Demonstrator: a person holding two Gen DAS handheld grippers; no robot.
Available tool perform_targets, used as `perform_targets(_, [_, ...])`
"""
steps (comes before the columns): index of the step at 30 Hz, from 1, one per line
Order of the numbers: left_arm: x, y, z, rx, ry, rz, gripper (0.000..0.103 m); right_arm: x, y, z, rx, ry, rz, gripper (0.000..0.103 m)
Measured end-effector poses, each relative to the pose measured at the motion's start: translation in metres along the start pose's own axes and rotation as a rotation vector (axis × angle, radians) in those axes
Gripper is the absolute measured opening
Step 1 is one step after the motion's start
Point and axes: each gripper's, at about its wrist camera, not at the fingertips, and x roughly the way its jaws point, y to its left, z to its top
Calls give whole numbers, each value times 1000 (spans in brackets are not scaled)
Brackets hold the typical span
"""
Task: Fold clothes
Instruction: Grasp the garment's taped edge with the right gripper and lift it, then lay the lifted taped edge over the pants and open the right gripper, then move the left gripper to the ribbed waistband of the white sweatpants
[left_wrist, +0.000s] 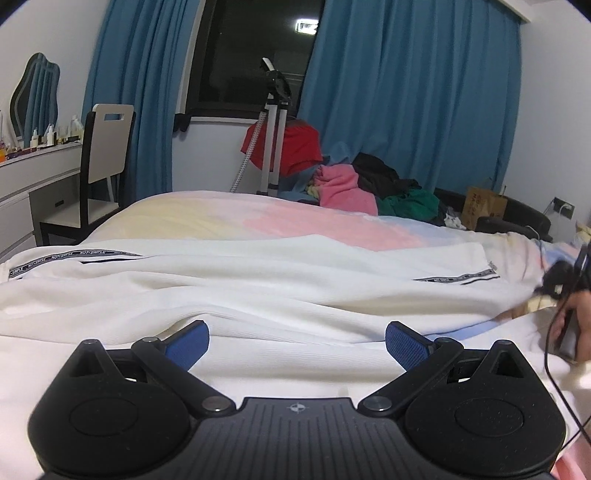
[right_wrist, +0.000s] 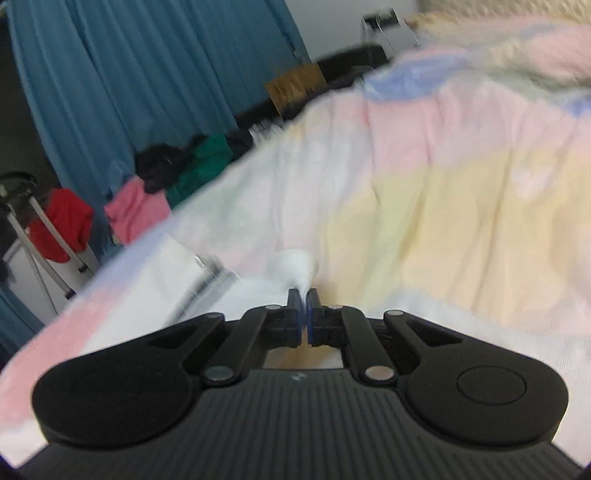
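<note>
Looks like the fold's first grab: right tool (right_wrist: 306, 301), lower middle of its view, is clenched on a pinch of the white garment (left_wrist: 258, 273) spread across the bed (left_wrist: 229, 218), left tool (left_wrist: 297, 341) released above it, so next carry that edge over.

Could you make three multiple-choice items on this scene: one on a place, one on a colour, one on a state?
1. Where does the white garment lie?
A. on the bed
B. on the chair
C. on the floor
2. What colour are the curtains?
A. red
B. blue
C. yellow
3. How is the right claw?
A. wide open
B. out of view
C. shut on white cloth

Answers:
1 A, the garment is spread over the pastel bed.
2 B, blue cloth hangs on both sides of the window.
3 C, its pads pinch a fold of the garment, while the left claw stands open.
</note>
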Motion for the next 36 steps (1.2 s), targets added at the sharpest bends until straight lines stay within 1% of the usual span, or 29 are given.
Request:
perform_targets(3, [-2,-3,3,5,-4,1,102,-15,8,21,-2,-51,50,5])
perform_targets(5, [-5,-4,5,1,-9,-6,102,-17,10,27,-29,-63,54,5])
perform_targets(6, [-8,-4,5,-2,-13,-11,102,-20,5,27,-27,-64,55,5])
perform_targets(8, [-12,-4,5,1,-15,-14,102,-18,-12,21,-15,-45,40,5])
perform_targets(10, [-16,-4,5,4,-11,-8,102,-12,-33,5,-2,-14,5,5])
perform_targets(12, [-21,-4,4,12,2,5,102,-10,-48,-15,-23,2,-21,6])
perform_targets(14, [-30,-3,3,21,9,18,102,-11,-48,-23,-55,4,-17,7])
perform_targets(17, [-43,1,6,22,-7,22,102,-16,-34,-16,-101,-22,-22,12])
perform_targets(18, [-47,1,8,18,-14,27,102,-19,-29,-14,-121,-17,-31,12])
perform_targets(20, [-51,1,9,17,-21,32,102,-33,-22,-14,-151,-8,-27,13])
perform_targets(21, [-53,0,10,18,-23,33,102,-42,-18,-14,-168,-5,-6,14])
perform_targets(22, [-55,-1,11,19,-25,35,102,-53,-15,-15,-195,-5,11,27])
perform_targets(23, [-57,-2,11,26,-27,39,102,-65,-12,-16,-228,-9,28,51])
perform_targets(24, [-61,-3,11,32,-31,42,102,-78,-11,-17,-244,-19,42,63])
perform_targets(25, [-64,-4,12,35,-35,44,102,-92,-10,-16,-253,-27,55,79])
perform_targets(26, [-68,-5,12,39,-39,46,102,-107,-8,-16,-261,-35,68,82])
perform_targets(28, [-75,-7,13,46,-48,49,102,-135,-5,-15,-278,-50,95,81])
perform_targets(31, [-90,-8,16,37,-63,54,102,-178,-1,-16,-302,-63,168,81])
perform_targets(35, [-114,-14,20,44,-99,62,103,-217,1,-19,-328,-16,273,81])
perform_targets(36, [-120,-16,21,50,-111,67,103,-226,1,-21,-343,-16,298,81])
